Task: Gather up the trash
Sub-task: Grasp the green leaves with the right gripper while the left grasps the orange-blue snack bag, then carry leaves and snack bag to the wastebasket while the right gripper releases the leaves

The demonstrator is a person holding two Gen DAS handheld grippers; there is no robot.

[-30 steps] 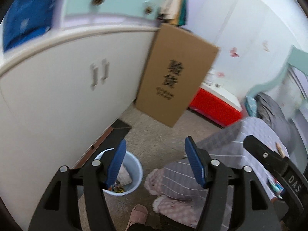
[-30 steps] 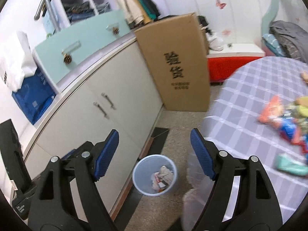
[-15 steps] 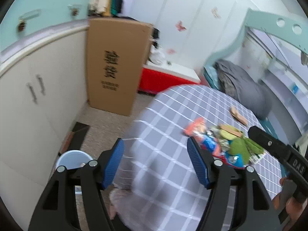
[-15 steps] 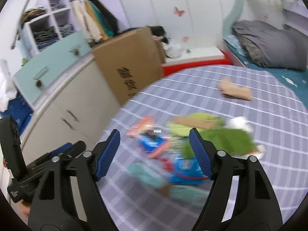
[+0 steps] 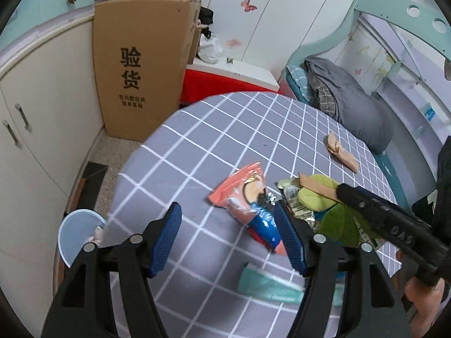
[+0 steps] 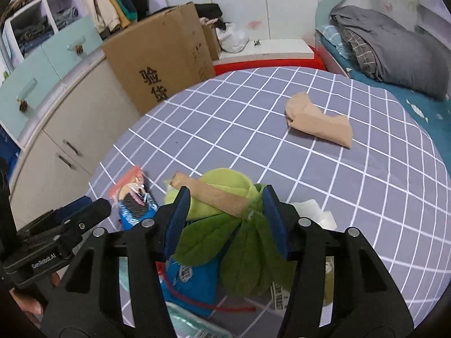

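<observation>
A heap of trash lies on the round grey checked table point(image 5: 214, 129): an orange-red snack wrapper point(image 5: 239, 191), a blue wrapper point(image 5: 265, 222), green leaves point(image 6: 242, 242), a teal packet point(image 5: 267, 284) and white tissue point(image 6: 313, 211). My left gripper point(image 5: 228, 236) is open and empty, just left of the wrappers. My right gripper point(image 6: 225, 219) is open, its jaws either side of the green leaves and a tan strip point(image 6: 214, 197). A light blue trash bin point(image 5: 76, 233) stands on the floor left of the table.
A tan folded cloth point(image 6: 318, 121) lies farther back on the table. A tall cardboard box point(image 5: 141, 64) leans by white cabinets point(image 5: 42, 129). A red and white chest point(image 5: 228, 79) and a bed with grey bedding point(image 5: 346, 98) stand behind.
Both grippers swung from the floor bin up and right to the table; the trash heap came close in both views. Both stayed open.
</observation>
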